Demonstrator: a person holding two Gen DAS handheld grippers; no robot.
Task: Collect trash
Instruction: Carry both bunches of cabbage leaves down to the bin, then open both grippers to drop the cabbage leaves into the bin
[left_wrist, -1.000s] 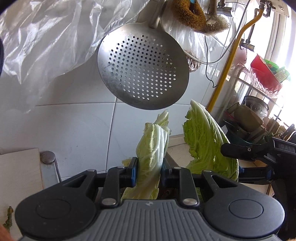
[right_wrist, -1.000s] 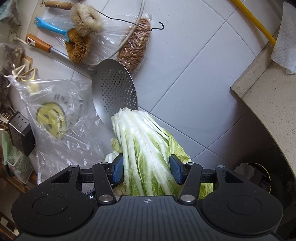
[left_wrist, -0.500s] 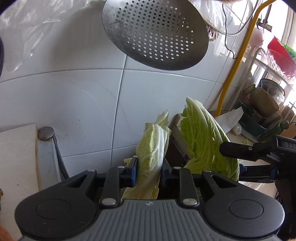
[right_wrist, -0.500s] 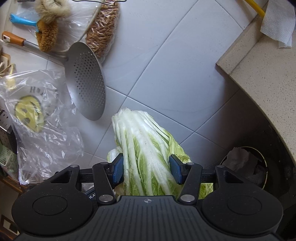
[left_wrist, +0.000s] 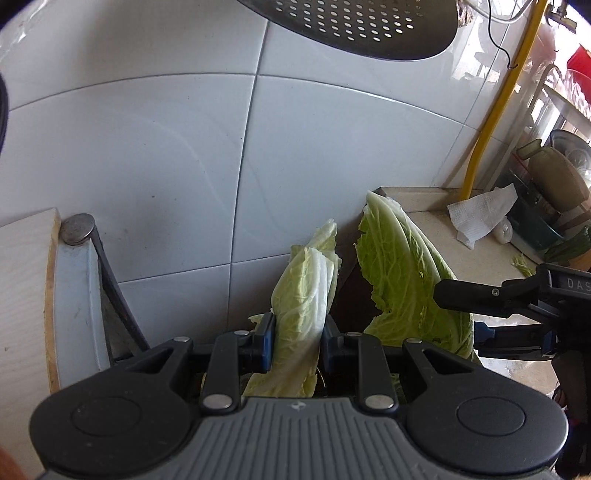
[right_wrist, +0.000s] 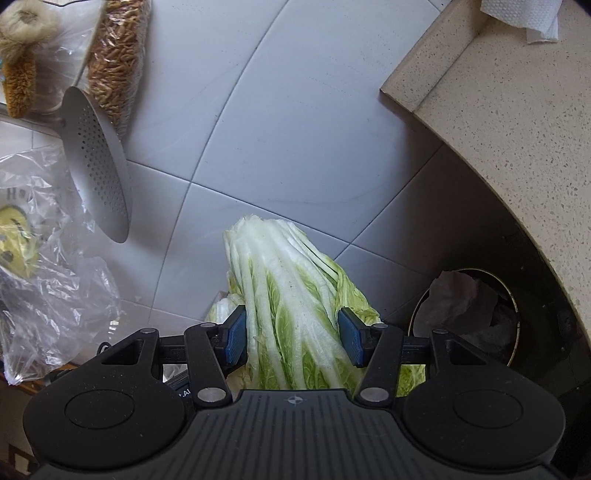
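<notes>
Cabbage leaves are the trash here: the left gripper (left_wrist: 297, 341) is clamped on a narrow folded leaf (left_wrist: 304, 295), the right gripper (right_wrist: 293, 338) on a broad bundle of leaves (right_wrist: 291, 306) — both held in the air before the tiled wall (right_wrist: 295, 129). Carrying appears underway; next, lower them over the dark bin (right_wrist: 469, 314) below the bench (right_wrist: 517, 92) and release.

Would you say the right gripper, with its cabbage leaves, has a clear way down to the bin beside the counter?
Probably yes: the right gripper holds the cabbage leaves, and the bin lies open lower right with nothing between them, only the counter edge overhanging it.
</notes>
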